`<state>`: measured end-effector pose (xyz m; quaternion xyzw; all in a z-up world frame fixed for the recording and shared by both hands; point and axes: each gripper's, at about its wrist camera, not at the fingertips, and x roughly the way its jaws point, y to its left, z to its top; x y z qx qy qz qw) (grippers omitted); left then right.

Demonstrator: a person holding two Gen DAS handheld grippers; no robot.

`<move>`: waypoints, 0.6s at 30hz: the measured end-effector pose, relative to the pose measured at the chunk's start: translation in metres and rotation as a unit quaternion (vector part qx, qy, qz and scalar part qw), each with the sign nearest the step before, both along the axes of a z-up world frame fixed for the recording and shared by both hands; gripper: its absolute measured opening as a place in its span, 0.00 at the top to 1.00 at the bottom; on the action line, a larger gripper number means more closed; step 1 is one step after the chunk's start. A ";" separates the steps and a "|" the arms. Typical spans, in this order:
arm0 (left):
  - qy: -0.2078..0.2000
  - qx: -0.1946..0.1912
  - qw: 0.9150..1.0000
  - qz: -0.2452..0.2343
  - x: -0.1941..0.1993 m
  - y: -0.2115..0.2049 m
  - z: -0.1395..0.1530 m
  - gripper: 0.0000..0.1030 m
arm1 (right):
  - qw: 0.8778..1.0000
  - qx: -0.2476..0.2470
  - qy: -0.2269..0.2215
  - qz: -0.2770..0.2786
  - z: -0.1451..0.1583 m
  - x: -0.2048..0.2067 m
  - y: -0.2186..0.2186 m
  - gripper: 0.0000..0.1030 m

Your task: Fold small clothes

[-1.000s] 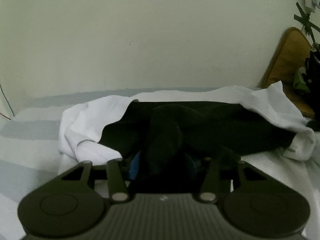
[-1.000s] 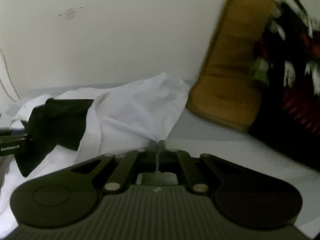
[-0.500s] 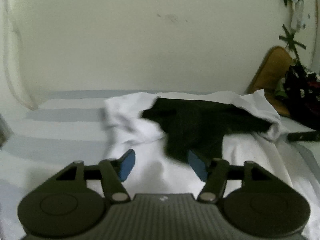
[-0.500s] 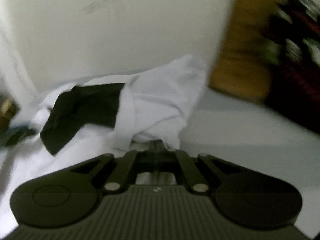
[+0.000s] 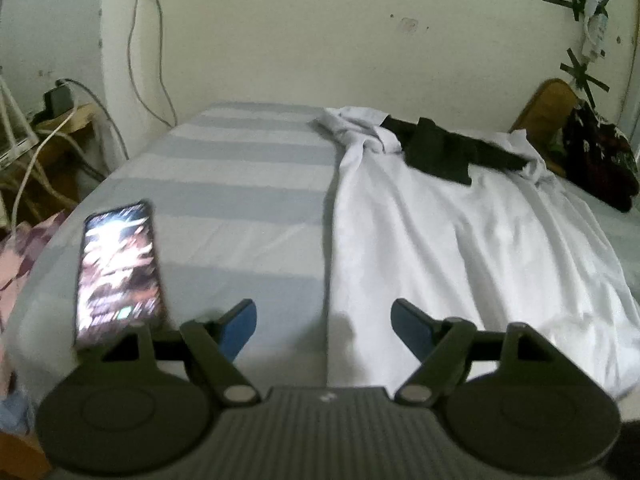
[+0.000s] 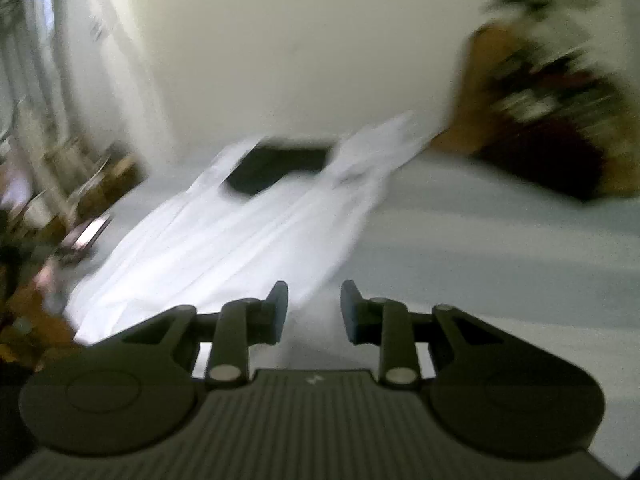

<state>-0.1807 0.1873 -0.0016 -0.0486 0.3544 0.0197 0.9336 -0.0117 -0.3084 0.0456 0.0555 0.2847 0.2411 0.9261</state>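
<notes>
the white garment lies spread ahead of both grippers, long axis running away toward the wall, the black garment at its far end. left gripper has let go, jaws opening, empty; right gripper likewise, though blurred. seemingly ready to fold.

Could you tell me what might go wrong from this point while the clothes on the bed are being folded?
1. The phone lies on the bed right beside the left gripper, whose jaws are opening with nothing between them; a sweep could knock it off.
2. The black garment lies on the white cloth, so a grab may lift both.
3. The right gripper, jaws opening and empty, sees only blur.
</notes>
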 end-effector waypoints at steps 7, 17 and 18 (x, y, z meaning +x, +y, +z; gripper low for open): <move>0.028 0.016 0.999 -0.013 -0.018 -0.011 -0.007 0.22 | 0.983 -0.064 -0.088 -0.149 0.069 -0.081 -0.079 0.66; 0.049 0.014 0.999 -0.004 -0.037 -0.024 -0.023 0.24 | 0.998 -0.034 0.020 0.050 -0.049 -0.038 0.048 0.40; 0.048 0.019 0.999 0.000 -0.037 -0.025 -0.023 0.31 | 0.998 -0.024 0.028 0.059 -0.054 -0.032 0.053 0.33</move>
